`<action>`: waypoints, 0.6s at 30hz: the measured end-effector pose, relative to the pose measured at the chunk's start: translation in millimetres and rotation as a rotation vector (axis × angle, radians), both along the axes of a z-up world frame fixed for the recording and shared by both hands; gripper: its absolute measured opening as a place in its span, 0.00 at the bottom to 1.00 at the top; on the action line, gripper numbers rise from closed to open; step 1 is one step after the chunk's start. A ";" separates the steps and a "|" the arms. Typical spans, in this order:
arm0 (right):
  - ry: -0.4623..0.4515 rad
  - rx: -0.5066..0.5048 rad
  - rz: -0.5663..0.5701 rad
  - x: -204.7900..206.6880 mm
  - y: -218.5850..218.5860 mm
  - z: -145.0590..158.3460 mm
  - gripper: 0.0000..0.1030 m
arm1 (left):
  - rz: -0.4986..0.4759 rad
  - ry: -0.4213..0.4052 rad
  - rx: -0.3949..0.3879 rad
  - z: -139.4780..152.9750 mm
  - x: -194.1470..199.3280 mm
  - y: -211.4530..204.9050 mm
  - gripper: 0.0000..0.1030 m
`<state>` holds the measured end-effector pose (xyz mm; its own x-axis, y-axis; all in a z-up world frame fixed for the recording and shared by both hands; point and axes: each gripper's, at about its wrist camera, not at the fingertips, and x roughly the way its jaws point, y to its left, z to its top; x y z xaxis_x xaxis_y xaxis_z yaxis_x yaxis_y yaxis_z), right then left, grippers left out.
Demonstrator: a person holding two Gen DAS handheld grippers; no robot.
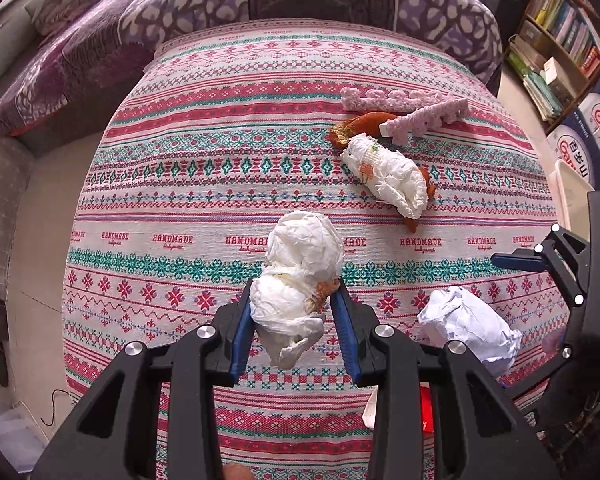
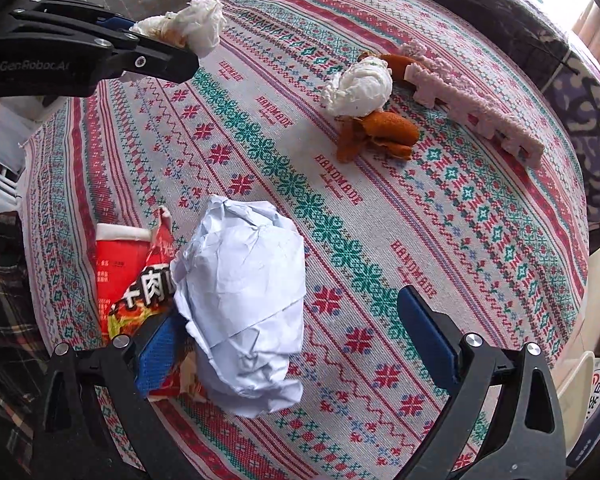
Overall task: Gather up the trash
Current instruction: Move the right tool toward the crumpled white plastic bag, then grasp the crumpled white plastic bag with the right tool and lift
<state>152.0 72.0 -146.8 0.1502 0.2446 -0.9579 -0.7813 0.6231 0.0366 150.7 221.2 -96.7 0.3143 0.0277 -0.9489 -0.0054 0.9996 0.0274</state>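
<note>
My left gripper (image 1: 296,300) is shut on a crumpled white tissue wad (image 1: 300,276) stained orange, held above the patterned tablecloth (image 1: 188,200); it also shows in the right wrist view (image 2: 188,26). My right gripper (image 2: 300,320) is open around a crumpled white paper ball (image 2: 244,304) that lies on the cloth, also in the left wrist view (image 1: 470,324). A red snack wrapper (image 2: 134,276) lies beside the ball. Farther off lie another white tissue wad (image 2: 362,88), orange peel (image 2: 380,136) and a pink foam strip (image 2: 476,104).
A purple patterned sofa (image 1: 220,8) curves behind the table. A bookshelf (image 1: 560,40) and water boxes (image 1: 592,136) stand at the right. A white bin rim (image 1: 572,192) shows at the table's right edge.
</note>
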 end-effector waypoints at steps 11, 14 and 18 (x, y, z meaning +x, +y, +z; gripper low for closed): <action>-0.124 0.216 -0.316 38.6 4.7 42.7 0.40 | 0.202 -0.114 0.008 12.3 3.5 20.2 0.36; -0.222 0.263 -0.395 39.4 4.8 71.0 0.40 | 0.267 -0.224 0.033 34.5 -1.4 23.3 0.36; -0.307 0.312 -0.511 40.0 -9.3 95.8 0.41 | 0.359 -0.380 0.086 65.6 -13.3 23.8 0.36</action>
